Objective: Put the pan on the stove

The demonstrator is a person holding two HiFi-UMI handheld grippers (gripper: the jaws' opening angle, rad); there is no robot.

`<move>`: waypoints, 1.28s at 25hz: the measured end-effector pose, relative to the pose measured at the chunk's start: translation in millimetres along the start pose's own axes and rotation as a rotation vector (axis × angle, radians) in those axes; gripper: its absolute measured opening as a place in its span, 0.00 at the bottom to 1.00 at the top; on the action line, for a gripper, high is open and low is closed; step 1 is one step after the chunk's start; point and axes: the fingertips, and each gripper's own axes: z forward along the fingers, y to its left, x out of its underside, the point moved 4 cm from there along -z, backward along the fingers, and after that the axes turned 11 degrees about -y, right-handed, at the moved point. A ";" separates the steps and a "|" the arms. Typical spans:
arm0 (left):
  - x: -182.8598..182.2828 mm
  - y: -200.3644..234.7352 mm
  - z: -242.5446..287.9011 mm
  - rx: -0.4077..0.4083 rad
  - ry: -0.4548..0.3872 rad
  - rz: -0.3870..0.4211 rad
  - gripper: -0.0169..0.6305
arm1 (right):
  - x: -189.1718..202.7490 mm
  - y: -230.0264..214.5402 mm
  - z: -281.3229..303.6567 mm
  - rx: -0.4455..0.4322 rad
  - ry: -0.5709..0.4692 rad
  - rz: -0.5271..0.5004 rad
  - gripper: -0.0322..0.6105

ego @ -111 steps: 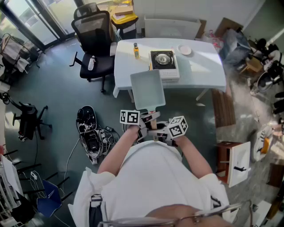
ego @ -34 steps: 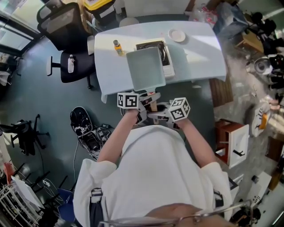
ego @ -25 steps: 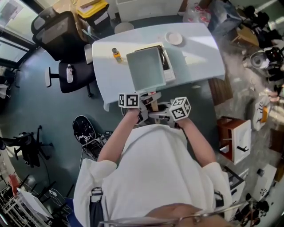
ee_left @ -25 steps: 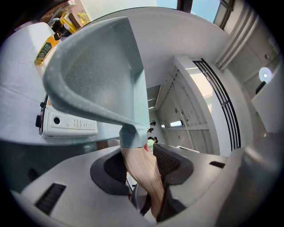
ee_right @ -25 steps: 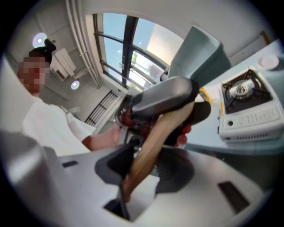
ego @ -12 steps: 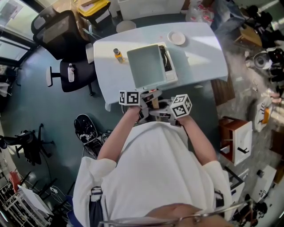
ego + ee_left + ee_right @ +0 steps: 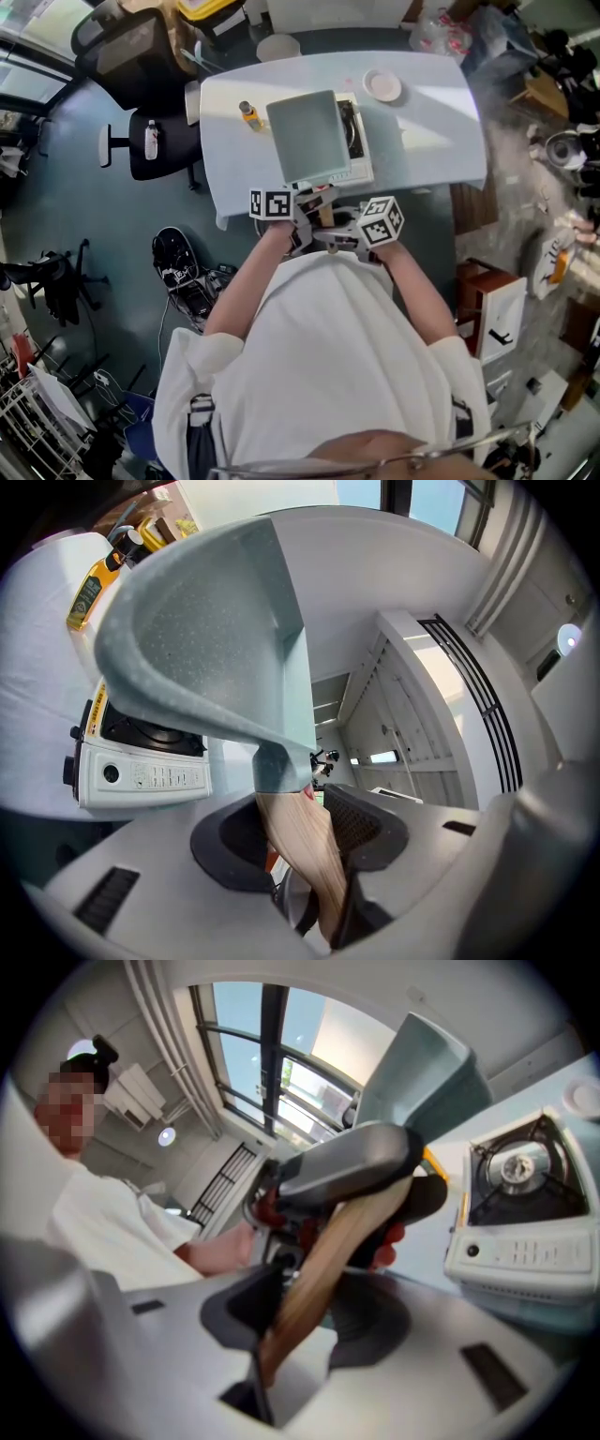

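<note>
Two grippers clamp the pan's (image 7: 307,136) wooden handle (image 7: 325,217), the left gripper (image 7: 305,832) nearer the pan than the right gripper (image 7: 314,1297); probably this shares the weight steadily above the stove (image 7: 356,141).

Noted pale worktop (image 7: 431,131) in head view, sunlit in patches. Logged small yellow bottle (image 7: 249,115), upright on worktop toward the view's left. Logged white plate (image 7: 382,85), flat, near far edge, well apart from bottle. Observed black office chair (image 7: 131,52) just beside worktop's left end, with white bottle-shaped item (image 7: 150,139) lying on seat. Observed round white stool (image 7: 278,47) beyond far edge. Recorded black bag (image 7: 178,267) on blue-grey floor (image 7: 84,216), with tangle of cables (image 7: 202,298) just beside it. Recorded wooden box (image 7: 473,300) on floor at right, white panel (image 7: 502,314) against it. Could not resolve clutter at frame edges.
</note>
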 end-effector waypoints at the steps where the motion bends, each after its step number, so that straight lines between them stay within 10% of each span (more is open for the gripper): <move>1: -1.3 2.1 3.7 -0.004 -0.006 -0.005 0.32 | -1.9 -3.6 -2.4 -0.004 0.007 0.003 0.30; 32: -13.7 110.9 90.9 -0.108 -0.042 -0.103 0.32 | -9.7 -134.4 -37.0 -0.058 0.157 0.133 0.30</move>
